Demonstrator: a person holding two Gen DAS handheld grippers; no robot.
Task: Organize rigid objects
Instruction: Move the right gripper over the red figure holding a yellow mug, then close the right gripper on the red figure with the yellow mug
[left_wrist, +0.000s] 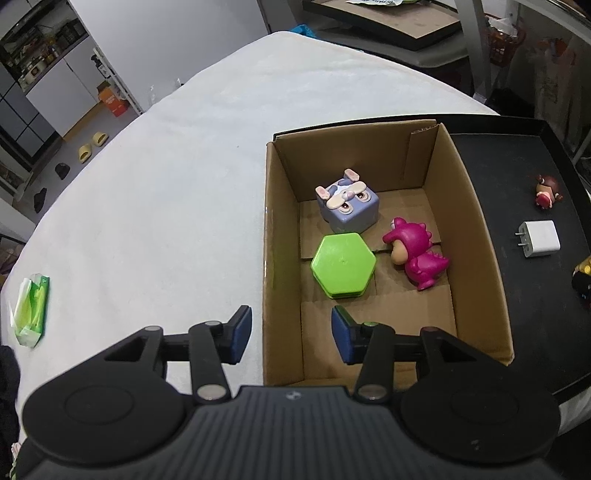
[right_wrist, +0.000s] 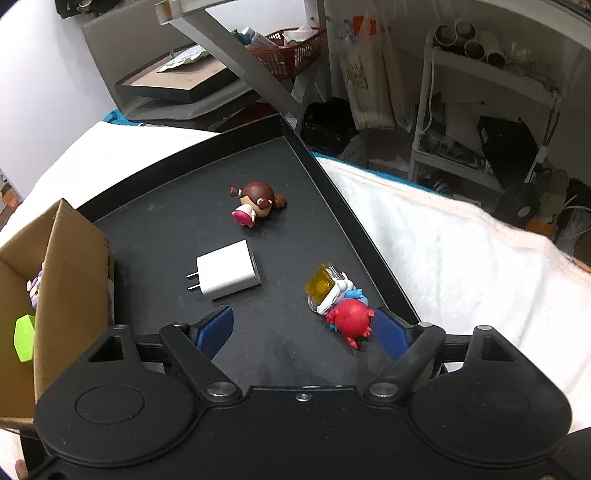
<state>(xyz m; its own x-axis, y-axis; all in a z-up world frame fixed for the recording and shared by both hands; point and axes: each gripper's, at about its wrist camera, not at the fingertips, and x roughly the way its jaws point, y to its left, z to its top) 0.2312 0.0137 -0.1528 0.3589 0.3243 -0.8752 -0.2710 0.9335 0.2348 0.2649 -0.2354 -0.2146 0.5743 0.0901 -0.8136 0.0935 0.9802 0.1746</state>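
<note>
- While our left gripper (left_wrist: 291, 334) hangs over the near end of the cardboard box (left_wrist: 282, 258), its blue pads are spread wide and grip nothing; one pad sits outside the box's left wall, the other above its floor.
- Our right gripper (right_wrist: 304, 332) is also wide open and empty above the black tray (right_wrist: 332, 192); its right pad (right_wrist: 391, 334) is just beside the red crab toy (right_wrist: 349, 319), though we cannot tell if they touch.
- In the box we see a green hexagon case (left_wrist: 343, 264), a lilac rabbit cube (left_wrist: 349, 206) and a pink dinosaur figure (left_wrist: 415, 251).
- On the tray lie a white charger (right_wrist: 229, 275), a brown-haired doll (right_wrist: 256, 203) on its side, and the crab toy pressed against a yellow block (right_wrist: 321, 284).
- From the right wrist, the box wall hides most of its contents; only slivers of green and lilac show. From the left wrist, the crab toy is cut off at the edge.
- Box and tray rest on a white cloth (left_wrist: 166, 184), with a green packet (left_wrist: 31, 314) near its left edge. Around us are shelves, a red basket (right_wrist: 291, 50) and yellow slippers (left_wrist: 92, 146) on the floor.
</note>
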